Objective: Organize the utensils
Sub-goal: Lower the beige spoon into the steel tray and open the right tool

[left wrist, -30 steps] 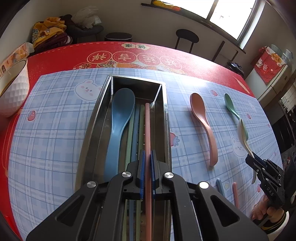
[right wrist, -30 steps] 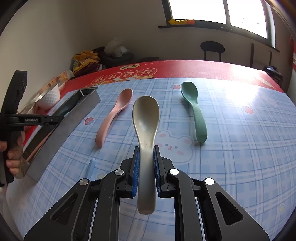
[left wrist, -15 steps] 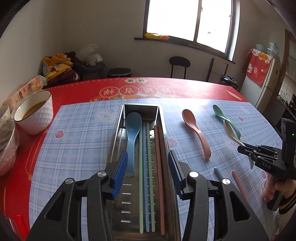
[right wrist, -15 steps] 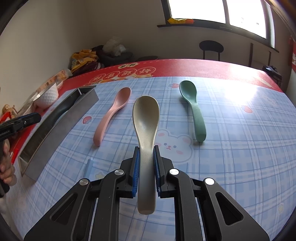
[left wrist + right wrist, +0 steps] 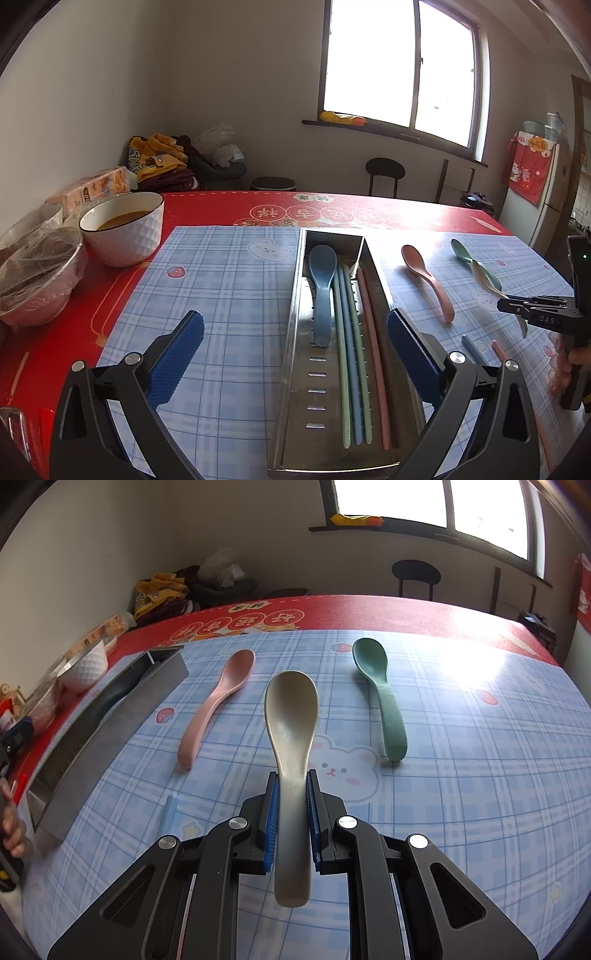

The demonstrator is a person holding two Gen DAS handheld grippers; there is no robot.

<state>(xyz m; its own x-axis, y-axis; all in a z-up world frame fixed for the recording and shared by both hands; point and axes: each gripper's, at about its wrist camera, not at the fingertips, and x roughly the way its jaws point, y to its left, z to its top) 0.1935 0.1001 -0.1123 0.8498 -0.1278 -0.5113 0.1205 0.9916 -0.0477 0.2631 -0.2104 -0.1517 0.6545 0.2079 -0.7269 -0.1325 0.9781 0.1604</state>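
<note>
My left gripper (image 5: 295, 332) is open and empty, held above the near end of the steel utensil tray (image 5: 295, 317). The tray holds a blue spoon (image 5: 322, 284) and several chopsticks, the pink one (image 5: 373, 354) rightmost. My right gripper (image 5: 291, 805) is shut on a beige spoon (image 5: 291, 716) and holds it above the mat; it also shows in the left wrist view (image 5: 532, 306). A pink spoon (image 5: 218, 705) and a green spoon (image 5: 380, 694) lie on the blue plaid mat (image 5: 461, 768). The tray (image 5: 110, 727) stands to the left.
A white bowl of brown liquid (image 5: 123, 229) and wrapped bowls (image 5: 37, 273) stand at the left on the red tablecloth (image 5: 221, 210). A blue chopstick (image 5: 472, 343) and a pink chopstick (image 5: 498, 349) lie on the mat right of the tray.
My left gripper let go of the pink chopstick into the tray, opened wide and pulled back and up. My right gripper still holds the beige spoon, nearly unmoved.
</note>
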